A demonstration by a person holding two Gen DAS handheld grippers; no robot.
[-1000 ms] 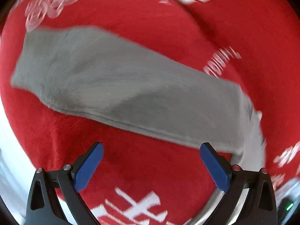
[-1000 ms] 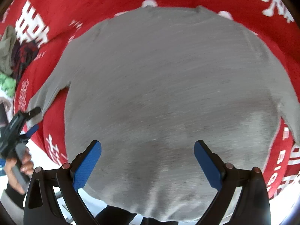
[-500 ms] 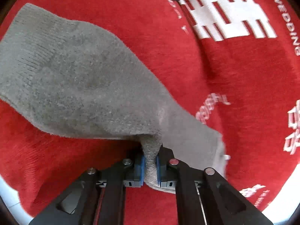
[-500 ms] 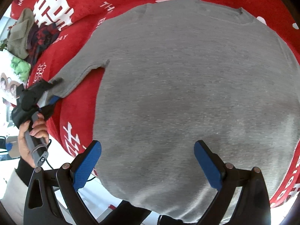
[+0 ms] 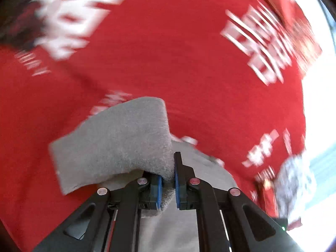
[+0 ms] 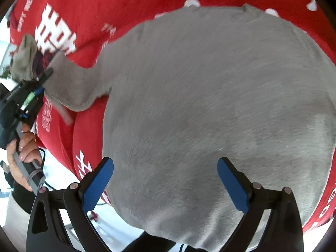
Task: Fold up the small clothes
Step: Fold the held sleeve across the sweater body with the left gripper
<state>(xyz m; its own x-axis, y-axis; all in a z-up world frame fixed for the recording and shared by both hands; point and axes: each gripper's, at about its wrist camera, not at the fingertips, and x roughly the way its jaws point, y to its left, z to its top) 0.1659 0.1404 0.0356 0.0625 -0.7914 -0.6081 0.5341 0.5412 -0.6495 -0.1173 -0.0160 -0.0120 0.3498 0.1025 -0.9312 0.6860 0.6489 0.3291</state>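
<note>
Here, at the far left of the right wrist view, a hand [image 6: 25,147] grips the handle of the left gripper [image 6: 43,82]. Its blue pads [image 5: 159,189] are pressed together on the end of the grey sleeve [image 5: 113,145], pinching a thick bunch of knit just behind the cuff; the cuff flops over the left finger in the left wrist view. The sleeve is raised clear of the red cloth [image 5: 178,52], which covers the work surface and carries white lettering. That view is blurred, so finer detail of the cloth is lost.

A small heap of other clothes [image 6: 25,56] sits near the cloth's far left corner, just behind the lifted sleeve. Cannot tell whether they are folded.

Toward the middle and right, the grey sweater [image 6: 210,94] lies spread flat on the cloth, neck toward the far edge, hem hanging at the near edge. The right gripper [image 6: 166,182] hovers above the lower body of the sweater with its fingers spread wide and nothing between them.

Progress, as judged: early. The body is laid out and one sleeve is picked up, apparently to be brought in over the torso. No fold has been laid yet. Left to do: this sleeve, the opposite sleeve, then the body folds.
</note>
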